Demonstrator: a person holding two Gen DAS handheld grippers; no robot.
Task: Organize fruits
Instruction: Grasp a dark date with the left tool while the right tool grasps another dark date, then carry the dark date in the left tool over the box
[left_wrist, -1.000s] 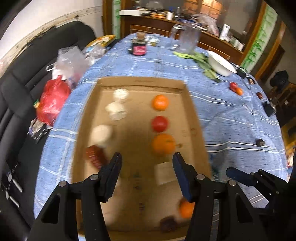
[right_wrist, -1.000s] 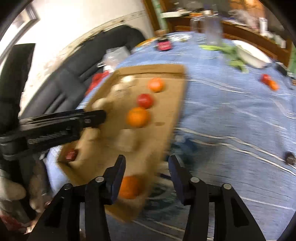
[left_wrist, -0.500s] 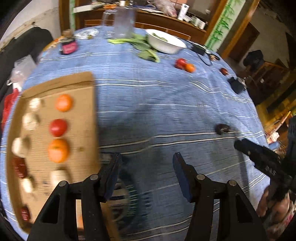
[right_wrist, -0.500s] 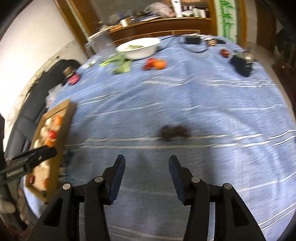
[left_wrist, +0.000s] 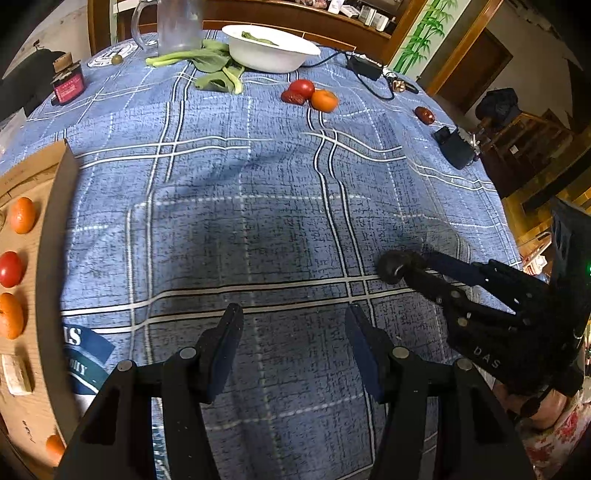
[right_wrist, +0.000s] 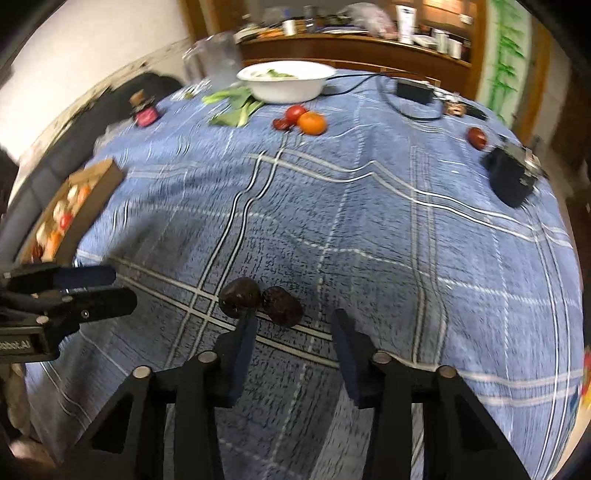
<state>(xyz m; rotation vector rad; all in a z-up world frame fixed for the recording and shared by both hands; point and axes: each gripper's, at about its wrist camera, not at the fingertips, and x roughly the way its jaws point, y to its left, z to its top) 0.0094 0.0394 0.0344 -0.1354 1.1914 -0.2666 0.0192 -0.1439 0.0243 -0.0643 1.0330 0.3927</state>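
Note:
Two dark wrinkled fruits (right_wrist: 258, 301) lie side by side on the blue checked tablecloth, just ahead of my right gripper (right_wrist: 291, 328), which is open and empty. One dark fruit (left_wrist: 393, 266) shows in the left wrist view at the right gripper's fingertips. My left gripper (left_wrist: 293, 325) is open and empty over bare cloth. The cardboard box (left_wrist: 51, 266) at the left holds oranges (left_wrist: 21, 215) and a tomato (left_wrist: 9, 268). A tomato (right_wrist: 295, 112), an orange (right_wrist: 313, 123) and a red date (right_wrist: 280, 124) sit together far back. Another red date (right_wrist: 477, 137) lies far right.
A white bowl (right_wrist: 284, 83) with greens beside it, a glass jug (right_wrist: 214, 62) and a small red jar (right_wrist: 146, 114) stand at the back. A black device (right_wrist: 511, 177) and a cable lie at the right. A dark sofa is to the left of the table.
Both grippers have swung away from the cardboard box to the right. The right gripper has closed in on the two dark fruits; the left now faces the table's middle.

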